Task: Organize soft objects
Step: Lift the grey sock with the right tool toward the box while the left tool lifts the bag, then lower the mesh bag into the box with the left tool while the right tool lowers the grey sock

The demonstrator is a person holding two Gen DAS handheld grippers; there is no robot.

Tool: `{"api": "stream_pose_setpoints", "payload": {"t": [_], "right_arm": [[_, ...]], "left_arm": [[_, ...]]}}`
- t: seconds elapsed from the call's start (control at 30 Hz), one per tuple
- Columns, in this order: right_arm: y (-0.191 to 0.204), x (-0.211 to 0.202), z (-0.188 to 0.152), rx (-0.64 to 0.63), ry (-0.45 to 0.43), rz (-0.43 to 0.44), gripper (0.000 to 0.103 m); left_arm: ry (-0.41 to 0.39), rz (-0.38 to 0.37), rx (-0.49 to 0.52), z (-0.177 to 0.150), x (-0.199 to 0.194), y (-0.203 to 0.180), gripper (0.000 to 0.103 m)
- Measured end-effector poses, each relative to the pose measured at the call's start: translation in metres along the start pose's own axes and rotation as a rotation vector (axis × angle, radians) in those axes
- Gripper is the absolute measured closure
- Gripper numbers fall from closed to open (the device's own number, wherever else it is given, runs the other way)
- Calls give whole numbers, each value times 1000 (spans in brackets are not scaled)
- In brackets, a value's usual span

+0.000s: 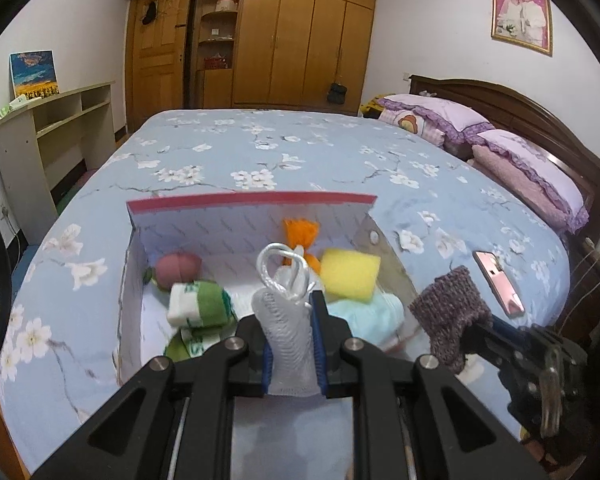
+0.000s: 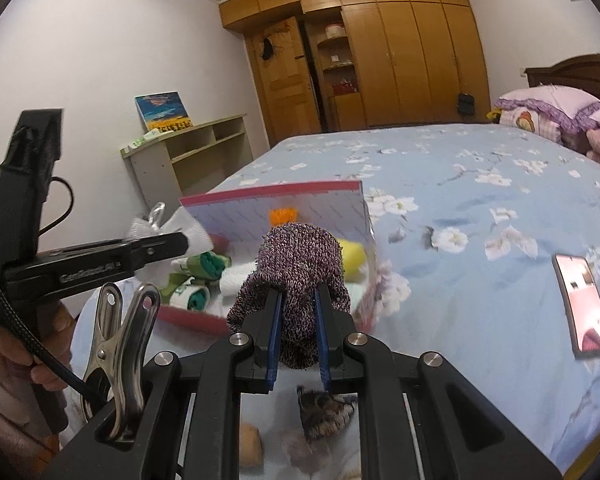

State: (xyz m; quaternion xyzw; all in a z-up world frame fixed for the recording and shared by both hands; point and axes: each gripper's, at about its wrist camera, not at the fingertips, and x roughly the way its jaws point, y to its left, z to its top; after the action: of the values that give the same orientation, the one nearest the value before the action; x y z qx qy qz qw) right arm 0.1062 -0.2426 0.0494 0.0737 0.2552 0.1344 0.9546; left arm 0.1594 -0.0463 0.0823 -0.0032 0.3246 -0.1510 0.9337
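White mesh pouch [image 1: 288, 344] is clamped by left gripper [image 1: 291, 344], knit sock [image 2: 298, 280] by right gripper [image 2: 298, 320], both held over box [image 1: 252, 200] for dropping in.

The box [image 1: 236, 204] sits on the bed [image 1: 300, 152] at frame centre, holding a sponge [image 1: 350, 274] and rolled towels [image 1: 198, 304]. A phone [image 1: 498, 284] lies to its right. Pillows [image 1: 432, 120] lie upper right.

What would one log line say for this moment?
left tongs: shut on white mesh pouch | right tongs: shut on knitted sock | box: partly filled
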Motion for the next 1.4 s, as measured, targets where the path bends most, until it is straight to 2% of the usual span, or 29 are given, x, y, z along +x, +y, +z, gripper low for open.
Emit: {"api": "stream_pose_setpoints", "payload": {"t": [0.27, 0.6, 0.93, 1.4], "right_arm": [[6, 20, 14, -16, 0, 36, 87], [3, 50, 19, -15, 13, 51, 87], [-3, 78, 10, 9, 71, 61, 87], [-8, 98, -6, 8, 112, 40, 87]], "left_arm": [[4, 35, -5, 20, 25, 11, 86], [41, 74, -17, 29, 66, 26, 86], [85, 107, -16, 29, 105, 29, 86], [145, 128, -7, 22, 138, 27, 84]]}}
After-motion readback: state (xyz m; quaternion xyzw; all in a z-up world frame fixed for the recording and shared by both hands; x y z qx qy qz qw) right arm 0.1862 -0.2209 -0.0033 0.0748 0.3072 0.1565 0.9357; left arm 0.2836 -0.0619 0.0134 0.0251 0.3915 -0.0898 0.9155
